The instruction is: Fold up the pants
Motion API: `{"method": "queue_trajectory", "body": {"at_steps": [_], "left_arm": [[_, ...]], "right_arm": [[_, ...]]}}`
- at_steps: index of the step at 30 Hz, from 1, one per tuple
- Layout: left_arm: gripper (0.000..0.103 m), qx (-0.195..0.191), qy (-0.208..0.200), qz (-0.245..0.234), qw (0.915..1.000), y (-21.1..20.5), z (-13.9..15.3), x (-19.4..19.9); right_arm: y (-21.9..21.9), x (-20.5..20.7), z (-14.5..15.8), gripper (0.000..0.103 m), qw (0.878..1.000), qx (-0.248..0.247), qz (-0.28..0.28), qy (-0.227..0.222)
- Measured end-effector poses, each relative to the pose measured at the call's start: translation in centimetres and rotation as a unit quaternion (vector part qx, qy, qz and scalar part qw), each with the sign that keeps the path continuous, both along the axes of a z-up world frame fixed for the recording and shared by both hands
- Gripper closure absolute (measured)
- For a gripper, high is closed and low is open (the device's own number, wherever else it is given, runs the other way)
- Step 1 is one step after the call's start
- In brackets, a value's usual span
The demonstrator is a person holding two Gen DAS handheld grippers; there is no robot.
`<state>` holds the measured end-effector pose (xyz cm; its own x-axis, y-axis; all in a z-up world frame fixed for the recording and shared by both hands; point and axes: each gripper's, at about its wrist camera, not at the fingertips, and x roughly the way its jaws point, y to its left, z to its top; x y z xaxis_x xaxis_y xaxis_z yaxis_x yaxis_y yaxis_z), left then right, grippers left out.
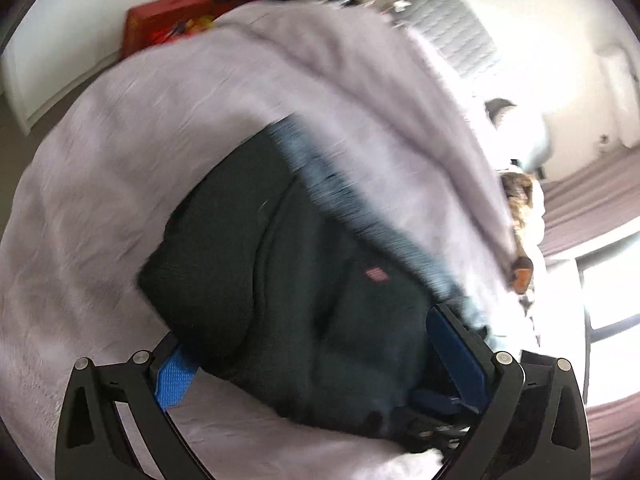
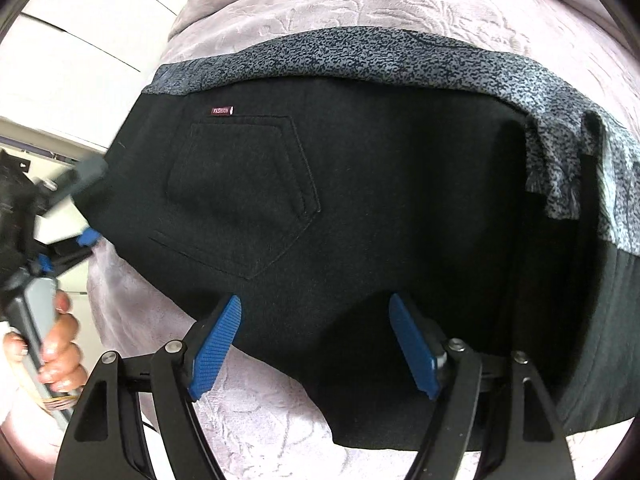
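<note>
Bed [image 2: 360, 4] carries everything; covered in a pale lilac plush blanket [image 1: 120, 184] with an embossed leaf pattern, clear in the right wrist view. Black pants [image 2: 360, 200] lie directly on the blanket, back pocket face up, small maroon label just above the pocket. Speckled grey-and-black waistband [image 2: 360, 56] runs along the pants' far side. Pants' left edge sits close to the bed's left edge. In the left wrist view, blurred, a bunched fold of the same blanket [image 1: 360, 60] lies just beyond the pants. Past that fold, toward the bed's far edge, a red box [image 1: 168, 24]; cannot tell whether it rests on the bed.
</note>
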<state>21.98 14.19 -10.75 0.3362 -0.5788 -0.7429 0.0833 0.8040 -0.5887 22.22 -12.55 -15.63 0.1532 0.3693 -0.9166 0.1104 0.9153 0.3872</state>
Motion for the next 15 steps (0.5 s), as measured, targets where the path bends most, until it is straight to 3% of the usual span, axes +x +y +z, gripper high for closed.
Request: {"method": "queue_trajectory", "body": {"at_steps": [2, 4, 6, 8, 11, 15], "left_arm": [[0.0, 0.028, -0.01, -0.009, 0.9995, -1.1, 0.3, 0.1], [0.0, 0.097, 0.01, -0.013, 0.9952, -2.2, -1.0, 0.6], [0.001, 0.136, 0.043, -0.003, 0.9898, -1.9, -2.6, 1.1], [0.011, 0.157, 0.064, 0.011, 0.9855, -1.5, -3.5, 1.3], [0.033, 0.197, 0.065, 0.011, 0.9782, -1.5, -3.7, 1.5], [0.042, 0.222, 0.046, -0.006, 0.9739, -2.0, -3.2, 1.5]], "right_arm": [[0.1, 0.0, -0.1, 0.023, 1.0, 0.0, 0.001, -0.001], [0.7, -0.1, -0.4, 0.023, 1.0, -0.002, 0.002, -0.001], [0.8, 0.1, -0.4, 0.023, 1.0, -0.004, 0.005, 0.002], [0.8, 0.3, -0.2, 0.023, 1.0, -0.004, 0.008, 0.005], [0.3, 0.9, 1.3, 0.023, 1.0, 0.006, 0.008, 0.01], [-1.1, 2.6, 4.7, 0.023, 1.0, 0.018, 0.0, -0.011]]}}
